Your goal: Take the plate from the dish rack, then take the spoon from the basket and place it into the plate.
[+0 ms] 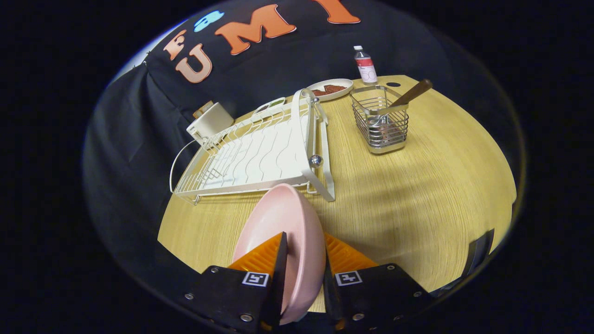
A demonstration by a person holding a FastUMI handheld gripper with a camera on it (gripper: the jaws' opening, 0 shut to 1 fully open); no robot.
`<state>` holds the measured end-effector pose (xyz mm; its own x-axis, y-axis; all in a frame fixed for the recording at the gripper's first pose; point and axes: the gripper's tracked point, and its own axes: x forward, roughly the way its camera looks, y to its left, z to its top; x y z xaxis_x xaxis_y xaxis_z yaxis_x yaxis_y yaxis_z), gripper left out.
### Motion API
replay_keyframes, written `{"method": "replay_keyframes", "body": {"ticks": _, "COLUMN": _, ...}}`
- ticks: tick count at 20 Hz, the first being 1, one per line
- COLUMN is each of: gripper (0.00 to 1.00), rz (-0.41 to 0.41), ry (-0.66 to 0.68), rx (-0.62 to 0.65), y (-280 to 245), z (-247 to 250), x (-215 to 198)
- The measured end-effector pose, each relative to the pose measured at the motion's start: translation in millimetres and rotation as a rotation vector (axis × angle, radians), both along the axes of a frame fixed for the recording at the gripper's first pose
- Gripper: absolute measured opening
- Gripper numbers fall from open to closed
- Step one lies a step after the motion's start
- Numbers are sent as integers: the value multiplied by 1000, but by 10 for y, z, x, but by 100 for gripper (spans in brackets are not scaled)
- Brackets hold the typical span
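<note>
1. Gripper (304,260) clamped on the pink plate (287,227), jaws narrow with one finger pressed on each face; plate held on edge, upright, standing between the fingers and rising just ahead of them.
2. Plate out of the dish rack (260,153), hanging over the wooden table (417,199), its top rim just short of the rack's near corner, apart from it as far as can be judged.
3. White wire dish rack at about 11 o'clock beyond the fingers, lying on the table with its slots bare; a small shiny knob (315,161) on its near right frame.
4. Wire basket (381,123) at about 1 o'clock, well beyond the fingers, standing upright on the table beside the rack but apart from it.
5. Spoon (399,103) leaning in the basket, brown handle sticking out up and to the right over the rim; bowl end down inside the wires, hard to make out, probably resting near the bottom.
6. Farther back at 12 o'clock, a white dish (330,89) with something reddish brown in it, just behind the rack's far end.
7. Small bottle (365,65) with a white cap upright beyond the basket, near the table's far edge.
8. White boxy container (209,121) at about 10 o'clock, behind the rack's far left corner.
</note>
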<state>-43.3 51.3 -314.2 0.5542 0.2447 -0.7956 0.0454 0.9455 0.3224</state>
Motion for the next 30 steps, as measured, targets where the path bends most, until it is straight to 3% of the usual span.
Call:
{"method": "replay_keyframes", "body": {"ticks": 4, "gripper": 46, "rz": 13, "ry": -44, "rx": -16, "y": 15, "z": -67, "x": -7}}
{"method": "replay_keyframes", "body": {"ticks": 7, "gripper": 46, "rz": 29, "ry": -64, "rx": -44, "y": 13, "z": -97, "x": -8}}
{"method": "replay_keyframes", "body": {"ticks": 10, "gripper": 58, "rz": 51, "ry": -87, "rx": -94, "y": -28, "z": -140, "x": 43}}
{"method": "replay_keyframes", "body": {"ticks": 15, "gripper": 59, "rz": 56, "ry": -162, "rx": -290, "y": -420, "z": -145, "x": 189}}
{"method": "replay_keyframes", "body": {"ticks": 17, "gripper": 59, "rz": 53, "ry": -185, "rx": -298, "y": -506, "z": -41, "x": 206}}
{"method": "replay_keyframes", "body": {"ticks": 26, "gripper": 59, "rz": -164, "ry": -420, "rx": -351, "y": -1306, "z": 647, "x": 833}}
{"method": "replay_keyframes", "body": {"ticks": 30, "gripper": 49, "rz": -264, "ry": -458, "rx": -399, "y": -1647, "z": 664, "x": 1159}}
